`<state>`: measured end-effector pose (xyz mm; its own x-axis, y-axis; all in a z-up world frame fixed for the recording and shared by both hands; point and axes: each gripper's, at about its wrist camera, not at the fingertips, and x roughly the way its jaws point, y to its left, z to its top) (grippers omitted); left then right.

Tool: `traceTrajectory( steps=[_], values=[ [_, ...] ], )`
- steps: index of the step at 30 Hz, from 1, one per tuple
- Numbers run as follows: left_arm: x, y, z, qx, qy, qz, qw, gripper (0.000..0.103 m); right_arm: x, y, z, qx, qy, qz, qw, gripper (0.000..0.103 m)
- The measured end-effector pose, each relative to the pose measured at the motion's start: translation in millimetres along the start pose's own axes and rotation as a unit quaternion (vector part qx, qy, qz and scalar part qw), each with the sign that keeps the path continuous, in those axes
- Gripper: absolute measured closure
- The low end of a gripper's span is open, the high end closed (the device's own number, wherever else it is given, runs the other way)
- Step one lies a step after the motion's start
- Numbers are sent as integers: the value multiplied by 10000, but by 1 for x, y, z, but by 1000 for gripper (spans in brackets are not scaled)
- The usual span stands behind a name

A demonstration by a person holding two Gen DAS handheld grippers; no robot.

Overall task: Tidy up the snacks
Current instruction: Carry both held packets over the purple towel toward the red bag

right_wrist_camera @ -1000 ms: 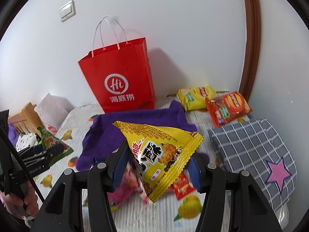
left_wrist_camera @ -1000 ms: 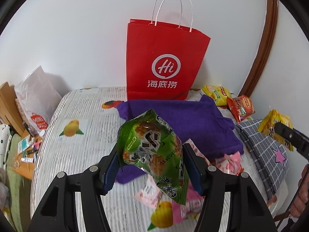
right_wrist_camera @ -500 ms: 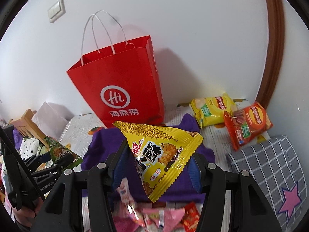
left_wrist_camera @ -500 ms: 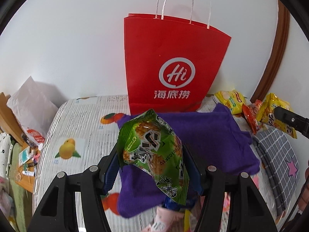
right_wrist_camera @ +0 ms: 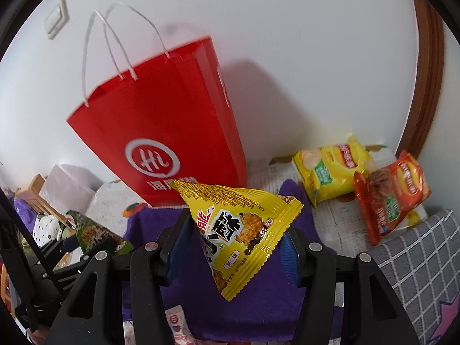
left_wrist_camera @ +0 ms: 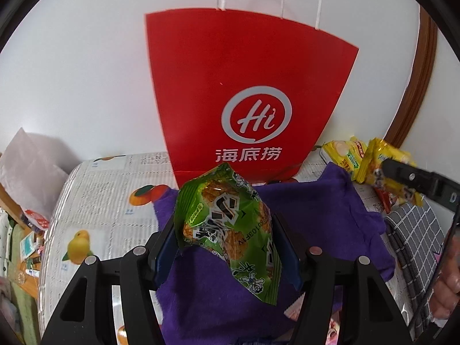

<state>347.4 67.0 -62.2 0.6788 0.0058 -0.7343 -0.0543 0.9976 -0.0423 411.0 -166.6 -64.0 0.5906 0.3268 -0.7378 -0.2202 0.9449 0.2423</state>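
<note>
Evidently, 2 packets are clamped for bagging: the green packet (left_wrist_camera: 227,230) by the left gripper (left_wrist_camera: 228,247), the yellow packet (right_wrist_camera: 238,230) by the right gripper (right_wrist_camera: 234,247), both held before the red bag (left_wrist_camera: 247,97).

This is a room in a home, likely a bedroom. A bed (left_wrist_camera: 95,201) with a fruit-print sheet stands against a plain white wall (left_wrist_camera: 86,72). A purple cloth (left_wrist_camera: 316,210) and a grey checked pillow (right_wrist_camera: 417,258) lie on it. A light switch (right_wrist_camera: 56,18) is on the wall, and a brown wooden door frame (right_wrist_camera: 428,86) runs beside it. A cluttered wooden shelf (left_wrist_camera: 26,253) sits next to the bed.
</note>
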Motion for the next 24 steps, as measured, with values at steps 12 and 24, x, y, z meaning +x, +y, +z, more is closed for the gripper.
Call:
traceTrajectory(
  steps=[12,24],
  values=[
    [41,18,-11,-298,326,-64,9990,43,46,-29,-8,163,709,-13,9974,47],
    [54,9,-19,-152,554,-99,9983,42,71,-27,-18,123,1088,33,9940,47]
  ],
)
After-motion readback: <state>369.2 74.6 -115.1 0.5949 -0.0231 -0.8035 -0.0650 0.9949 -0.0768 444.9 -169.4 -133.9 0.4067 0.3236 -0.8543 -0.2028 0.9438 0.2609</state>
